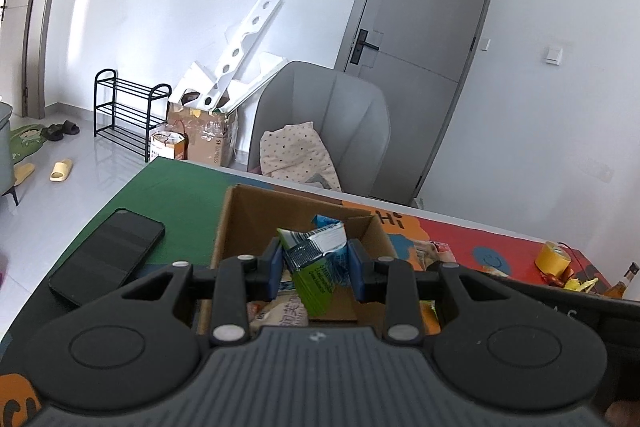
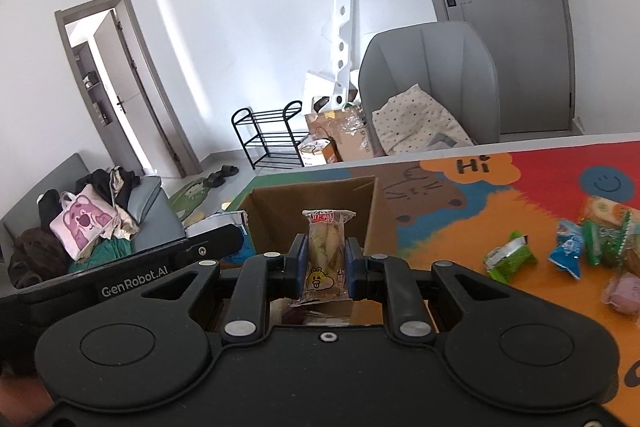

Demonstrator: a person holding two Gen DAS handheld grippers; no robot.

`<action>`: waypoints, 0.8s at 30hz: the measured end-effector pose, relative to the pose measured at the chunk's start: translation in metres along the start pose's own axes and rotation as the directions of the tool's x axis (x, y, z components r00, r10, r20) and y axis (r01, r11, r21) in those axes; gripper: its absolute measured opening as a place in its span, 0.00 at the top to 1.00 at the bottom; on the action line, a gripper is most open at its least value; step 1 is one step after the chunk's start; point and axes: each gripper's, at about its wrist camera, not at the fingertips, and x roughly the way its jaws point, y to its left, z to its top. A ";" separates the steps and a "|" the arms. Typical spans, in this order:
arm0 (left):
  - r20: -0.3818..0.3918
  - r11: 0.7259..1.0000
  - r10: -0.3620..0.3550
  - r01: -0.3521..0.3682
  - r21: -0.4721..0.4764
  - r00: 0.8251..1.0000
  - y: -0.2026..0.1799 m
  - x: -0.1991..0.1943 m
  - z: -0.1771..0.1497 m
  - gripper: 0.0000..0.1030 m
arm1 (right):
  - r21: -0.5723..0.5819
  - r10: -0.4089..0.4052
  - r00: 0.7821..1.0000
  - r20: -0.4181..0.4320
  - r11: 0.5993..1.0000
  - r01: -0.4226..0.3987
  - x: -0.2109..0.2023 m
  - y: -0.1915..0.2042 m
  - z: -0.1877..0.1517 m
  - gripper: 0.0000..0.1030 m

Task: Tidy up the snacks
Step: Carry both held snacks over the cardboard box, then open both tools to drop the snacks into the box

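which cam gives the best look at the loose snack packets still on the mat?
Right wrist view. The loose snack packets lie in plain sight on the mat, right of the cardboard box. The left wrist view shows only slivers of packets behind its own gripper.

Both wrist views over cardboard box [image 1: 256, 219]

Cardboard box [image 1: 256, 223]: plain brown corrugated card, looking matt and slightly rough. Green snack packet [image 1: 314, 263]: crinkled foil-lined plastic film, glinting silver at the folds. Clear snack wrapper [image 2: 326, 255]: thin glossy transparent plastic. Gripper pads [image 1: 275, 267]: blue, dull, rubbery-looking. Phone [image 1: 108, 261]: smooth black glass, shining. Table mat [image 2: 540, 179]: printed, matt. Tape roll [image 1: 554, 259]: yellow, smooth.
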 end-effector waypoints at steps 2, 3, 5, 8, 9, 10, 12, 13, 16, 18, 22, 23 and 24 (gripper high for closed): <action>-0.005 1.000 0.002 -0.002 -0.006 1.000 0.003 0.002 0.000 0.69 | 0.000 0.004 1.000 -0.004 1.000 -0.004 0.003 0.001 0.000 0.83; -0.006 1.000 0.003 -0.003 -0.006 1.000 0.004 0.002 0.001 0.69 | 0.000 0.005 1.000 -0.007 1.000 -0.005 0.005 0.002 0.000 0.83; -0.008 1.000 0.009 -0.010 -0.007 1.000 0.005 0.003 0.001 0.69 | -0.001 0.009 1.000 -0.011 1.000 -0.009 0.009 0.004 0.000 0.83; -0.017 1.000 0.015 -0.015 -0.005 1.000 0.008 0.004 0.000 0.68 | 0.001 0.015 1.000 -0.024 1.000 -0.015 0.014 0.004 -0.002 0.83; -0.022 1.000 0.018 -0.018 -0.005 1.000 0.009 0.005 0.000 0.68 | 0.002 0.018 0.999 -0.029 1.000 -0.018 0.016 0.005 -0.003 0.83; -0.028 1.000 0.019 -0.020 -0.005 0.999 0.010 0.006 -0.001 0.68 | 0.002 0.021 0.999 -0.033 1.000 -0.021 0.018 0.006 -0.003 0.83; -0.049 1.000 0.016 -0.016 -0.002 0.999 0.010 0.009 -0.001 0.68 | 0.002 0.026 0.999 -0.037 1.000 -0.026 0.021 0.007 -0.003 0.83; -0.059 1.000 0.012 -0.012 -0.005 0.998 0.011 0.010 -0.002 0.68 | 0.004 0.027 0.999 -0.039 1.000 -0.026 0.023 0.007 -0.003 0.83; -0.065 1.000 0.008 -0.009 -0.024 0.998 0.013 0.008 -0.002 0.56 | 0.007 0.026 0.998 -0.050 1.000 -0.025 0.030 0.007 -0.003 0.78; -0.056 0.999 0.016 -0.018 -0.032 0.998 0.016 0.006 -0.002 0.43 | 0.021 0.020 0.999 -0.046 1.000 -0.019 0.031 0.005 -0.003 0.71; -0.017 0.998 0.046 -0.047 -0.038 0.999 0.018 -0.001 0.001 0.26 | 0.043 0.015 1.000 -0.020 0.999 -0.014 0.020 -0.002 -0.003 0.49; -0.012 0.998 0.047 -0.047 -0.035 0.999 0.017 -0.002 0.001 0.26 | 0.046 0.015 1.000 -0.014 0.999 -0.014 0.015 -0.005 -0.004 0.48; -0.008 0.998 0.046 -0.046 -0.033 0.999 0.015 -0.003 0.001 0.25 | 0.051 0.013 1.000 -0.007 0.999 -0.013 0.010 -0.007 -0.004 0.47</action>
